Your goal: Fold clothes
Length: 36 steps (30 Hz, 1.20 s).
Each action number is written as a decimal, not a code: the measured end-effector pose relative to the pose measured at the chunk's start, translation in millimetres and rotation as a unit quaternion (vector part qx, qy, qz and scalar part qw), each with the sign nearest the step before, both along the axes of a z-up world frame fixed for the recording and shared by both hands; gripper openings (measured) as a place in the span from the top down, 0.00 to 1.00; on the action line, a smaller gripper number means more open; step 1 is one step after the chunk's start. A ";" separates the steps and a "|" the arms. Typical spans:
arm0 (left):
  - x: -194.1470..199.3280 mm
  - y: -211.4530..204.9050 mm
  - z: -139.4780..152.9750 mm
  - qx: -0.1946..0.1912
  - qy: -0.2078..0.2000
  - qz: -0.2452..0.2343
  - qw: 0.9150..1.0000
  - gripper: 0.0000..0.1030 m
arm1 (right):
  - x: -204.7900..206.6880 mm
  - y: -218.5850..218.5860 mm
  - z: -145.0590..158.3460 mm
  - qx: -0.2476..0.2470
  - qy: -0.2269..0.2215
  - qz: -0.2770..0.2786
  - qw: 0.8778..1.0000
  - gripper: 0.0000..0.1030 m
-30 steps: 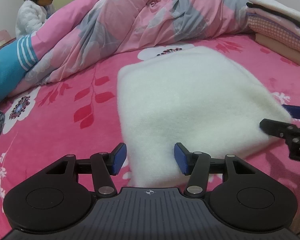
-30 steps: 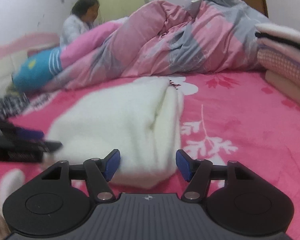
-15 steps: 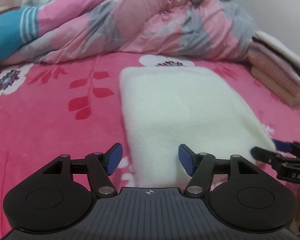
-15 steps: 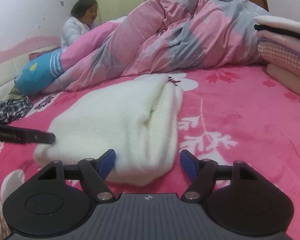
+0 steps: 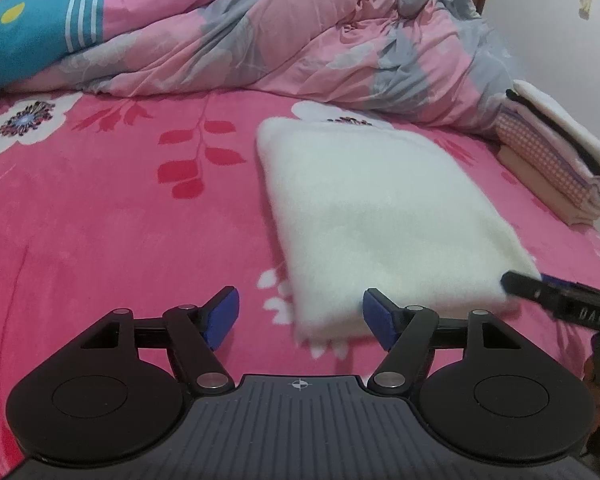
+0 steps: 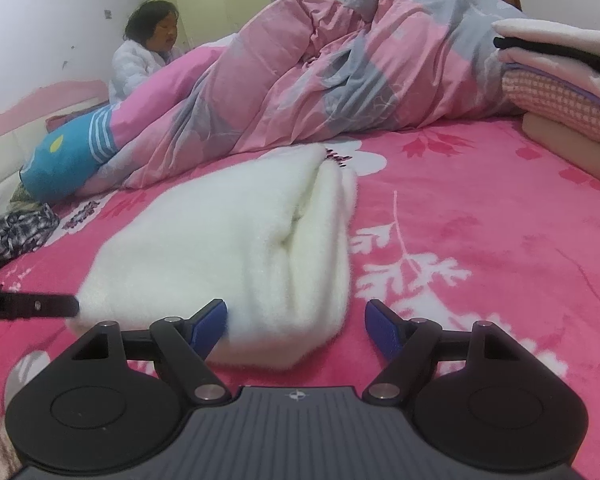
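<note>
A folded white fleece garment (image 5: 380,208) lies flat on the pink flowered bed sheet (image 5: 100,220). My left gripper (image 5: 300,312) is at its near left corner; the jaws are opening, the corner lies between them, and the pads do not press on it. In the right wrist view the garment (image 6: 220,240) shows its folded layers along the right side. My right gripper (image 6: 296,324) stands open around the near right corner. Each view also catches a finger of the other gripper (image 5: 540,292) (image 6: 40,306) at the garment's near edge.
A rumpled pink and grey quilt (image 5: 300,40) fills the back of the bed. A stack of folded clothes (image 5: 556,160) stands at the right. At the left lie a blue pillow (image 6: 68,152) and a plaid garment (image 6: 16,232). A person (image 6: 140,60) sits behind the quilt.
Both grippers' jaws have widened. The left gripper has shifted sideways and rolled, so the garment now sits to the right in its view. The right gripper has hardly moved.
</note>
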<state>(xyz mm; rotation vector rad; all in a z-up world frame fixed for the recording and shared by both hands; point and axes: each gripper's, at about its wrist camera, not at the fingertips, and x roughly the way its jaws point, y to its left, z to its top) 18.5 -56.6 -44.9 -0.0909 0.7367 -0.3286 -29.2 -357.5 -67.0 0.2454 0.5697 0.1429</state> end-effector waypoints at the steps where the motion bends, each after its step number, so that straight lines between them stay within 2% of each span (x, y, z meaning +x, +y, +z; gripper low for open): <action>1: -2.5 4.7 -1.7 -0.008 0.002 -0.002 1.000 0.33 | -2.9 -2.6 1.7 0.010 -0.001 -0.004 1.000 0.24; 5: -14.1 22.3 -9.7 -0.043 0.003 -0.021 0.999 0.33 | -17.0 -22.9 5.4 0.095 -0.002 -0.024 0.995 0.24; 11: -25.2 25.0 -22.7 -0.044 -0.001 -0.049 0.998 0.34 | -34.3 -49.8 -8.7 0.238 0.025 -0.032 0.971 0.24; 13: -24.4 29.9 -24.5 -0.069 0.000 -0.041 0.997 0.34 | -36.4 -55.8 -16.5 0.283 0.037 -0.033 0.958 0.24; 15: -18.4 36.9 -26.8 -0.117 0.010 -0.031 0.993 0.34 | -35.3 -58.7 -23.6 0.321 0.047 -0.029 0.946 0.24; 18: -5.8 43.6 -31.0 -0.170 0.028 -0.020 0.985 0.34 | -27.8 -59.6 -27.6 0.333 0.057 -0.035 0.941 0.24; 22: 16.7 41.2 -35.3 -0.202 0.043 -0.017 0.978 0.34 | -8.1 -61.2 -28.3 0.333 0.067 -0.058 0.939 0.25; 27: 41.5 32.9 -41.2 -0.222 0.066 -0.037 0.972 0.34 | 27.3 -61.9 -30.7 0.320 0.090 -0.050 0.942 0.25; 29: 45.8 31.0 -42.8 -0.230 0.077 -0.052 0.969 0.35 | 38.5 -64.3 -30.5 0.325 0.108 -0.026 0.939 0.24; 31: 49.2 28.3 -44.2 -0.237 0.086 -0.069 0.965 0.41 | 49.4 -67.0 -29.9 0.331 0.127 -0.001 0.935 0.23; 34: 53.8 19.4 -46.6 -0.234 0.095 -0.088 0.964 0.42 | 58.8 -72.0 -34.3 0.347 0.145 0.021 0.926 0.24; 36: 56.5 16.9 -46.5 -0.235 0.097 -0.087 0.963 0.46 | 65.8 -74.0 -37.5 0.354 0.154 0.027 0.922 0.34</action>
